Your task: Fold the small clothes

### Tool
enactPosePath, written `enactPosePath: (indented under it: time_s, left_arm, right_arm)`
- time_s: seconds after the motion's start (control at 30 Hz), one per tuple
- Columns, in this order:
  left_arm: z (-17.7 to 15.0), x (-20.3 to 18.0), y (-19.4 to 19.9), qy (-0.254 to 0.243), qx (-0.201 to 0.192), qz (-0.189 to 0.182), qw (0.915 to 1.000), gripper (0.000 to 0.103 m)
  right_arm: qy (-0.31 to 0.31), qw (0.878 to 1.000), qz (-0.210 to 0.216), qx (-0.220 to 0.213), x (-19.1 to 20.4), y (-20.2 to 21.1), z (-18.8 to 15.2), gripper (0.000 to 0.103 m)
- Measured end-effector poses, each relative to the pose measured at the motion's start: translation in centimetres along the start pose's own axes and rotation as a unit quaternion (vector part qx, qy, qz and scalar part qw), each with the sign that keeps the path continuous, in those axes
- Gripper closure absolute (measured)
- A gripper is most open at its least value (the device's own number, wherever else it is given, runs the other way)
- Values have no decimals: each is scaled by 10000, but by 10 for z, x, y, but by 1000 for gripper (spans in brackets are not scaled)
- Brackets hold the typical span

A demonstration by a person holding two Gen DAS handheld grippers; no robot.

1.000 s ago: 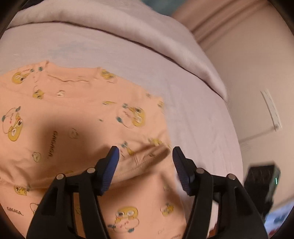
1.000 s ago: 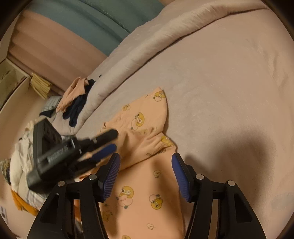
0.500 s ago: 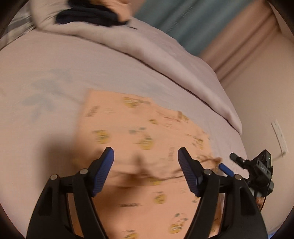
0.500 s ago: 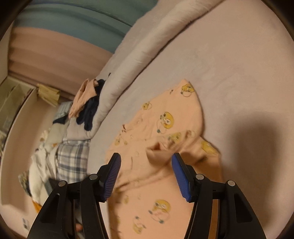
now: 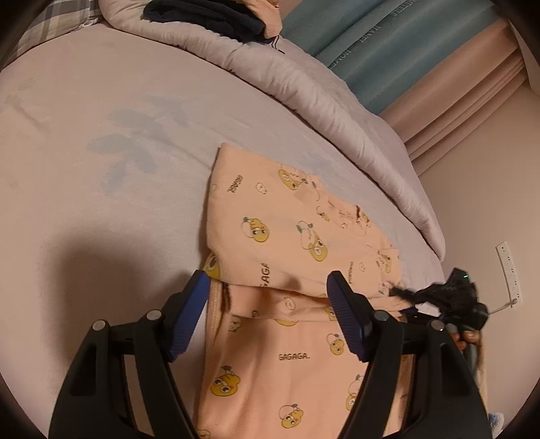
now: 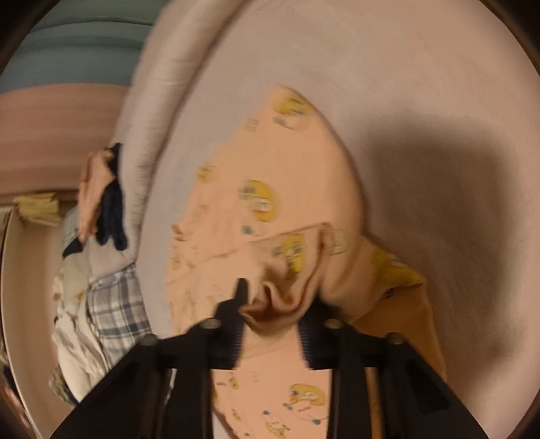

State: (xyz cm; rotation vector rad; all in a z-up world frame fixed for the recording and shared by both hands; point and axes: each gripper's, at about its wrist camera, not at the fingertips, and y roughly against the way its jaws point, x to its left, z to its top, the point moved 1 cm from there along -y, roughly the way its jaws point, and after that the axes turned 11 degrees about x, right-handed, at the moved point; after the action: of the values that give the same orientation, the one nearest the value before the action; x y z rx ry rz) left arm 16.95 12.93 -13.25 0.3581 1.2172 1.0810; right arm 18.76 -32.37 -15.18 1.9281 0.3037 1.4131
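A peach garment [image 5: 270, 236] printed with yellow cartoon faces lies folded on the pale bed sheet [image 5: 101, 169]. My left gripper [image 5: 266, 283] hovers open over a crosswise folded edge of it, with nothing pinched between its blue pads. In the left wrist view my right gripper [image 5: 398, 292] shows as a dark blur at the garment's right edge. The right wrist view is blurred: my right gripper [image 6: 270, 324] is closing, and a bunched fold of the garment [image 6: 270, 189] is squeezed between its pads.
A rolled pale duvet [image 5: 303, 84] runs along the far side of the bed, with dark and peach clothes [image 5: 202, 13] piled on it. A plaid pillow [image 5: 50, 27] sits at the far left. A curtain [image 5: 388, 44] and a wall socket [image 5: 509, 270] lie beyond the bed.
My left gripper has swung sideways across the garment and its jaws have widened. My right gripper has dropped closer and closed on a fold of the garment.
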Motion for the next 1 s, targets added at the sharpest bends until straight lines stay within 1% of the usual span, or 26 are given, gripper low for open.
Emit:
enactPosePath:
  time_s: [0.03,0.07,0.1,0.13,0.17,0.2,0.23,0.27,0.33,0.37,0.4,0.43,0.47,0.5,0.53,0.57,0.6,0.67,0.73,0.77,0.8,0.83,0.87,0.93,1.0]
  left_arm:
    - [0,0,0,-6,-3,-16,10000,31]
    - [-1,1,0,-18,4,-31,10000,31]
    - [-1,1,0,-31,13,-24,10000,31]
    - [-1,2,-1,-33,28,7,10000,31]
    - [-1,4,-2,-14,48,41,10000,31]
    - [-2,5,-2,21,62,46,10000,31]
    - [-2,7,-1,66,58,29,10000,31]
    - [-3,8,0,83,47,16,10000,31]
    - [-5,10,3,113,20,29,9999,31]
    - [-7,12,5,129,20,34,9999,31]
    - [-8,13,6,153,28,37,9999,31]
    - [-12,16,10,186,40,41,9998,31]
    - [-14,17,13,195,43,41,9998,31]
    - [-17,19,16,202,44,48,9998,31]
    - [-21,20,20,206,44,55,9998,31]
    - [-27,22,25,208,39,49,9998,31]
    - [-31,23,28,217,40,40,9997,31]
    - [-43,25,34,270,38,1,9996,31]
    - [-54,25,39,282,48,0,9996,31]
    - [-61,23,42,246,65,28,9997,31]
    - [-65,21,43,210,85,55,9997,31]
    - [-72,18,46,142,133,94,9998,31]
    - [-76,16,48,99,159,118,9998,31]
    - [-85,14,52,48,210,177,9996,31]
    - [-95,14,57,47,243,205,9995,31]
  right_arm:
    - [114,9999,-26,-60,0,2,-2,92]
    - [361,9991,-116,-171,6,6,-6,92]
    - [760,9962,-225,-355,17,12,-11,92]
    - [1330,9881,-411,-651,32,21,-19,92]
    - [1747,9779,-704,-907,43,26,-24,92]
    - [2154,9629,-1112,-1188,52,29,-29,92]
    - [2459,9490,-1461,-1329,56,28,-32,92]
    - [2541,9455,-1630,-1220,55,23,-30,92]
    - [2452,9475,-1852,-886,42,11,-21,92]
    - [2375,9480,-1963,-802,35,7,-18,91]
    - [2355,9491,-1937,-790,30,7,-16,91]
    - [2325,9507,-1846,-896,28,12,-17,91]
    - [2303,9493,-1868,-1043,28,18,-20,83]
    - [2330,9438,-1948,-1306,29,28,-24,78]
    - [2377,9387,-2016,-1475,30,32,-29,76]
    - [2469,9325,-2041,-1666,33,38,-34,71]
    - [2572,9293,-1963,-1782,33,43,-39,67]
    - [2784,9298,-1579,-1816,32,45,-47,67]
    - [2872,9334,-1411,-1623,25,39,-47,67]
    - [2885,9341,-1475,-1497,24,32,-46,67]
    - [2873,9330,-1672,-1378,26,24,-44,67]
    - [2816,9298,-2007,-1263,21,17,-41,72]
    - [2759,9304,-2090,-1210,17,16,-40,79]
    - [2562,9384,-1963,-1235,8,25,-40,80]
    - [2506,9392,-1932,-1335,6,37,-48,80]
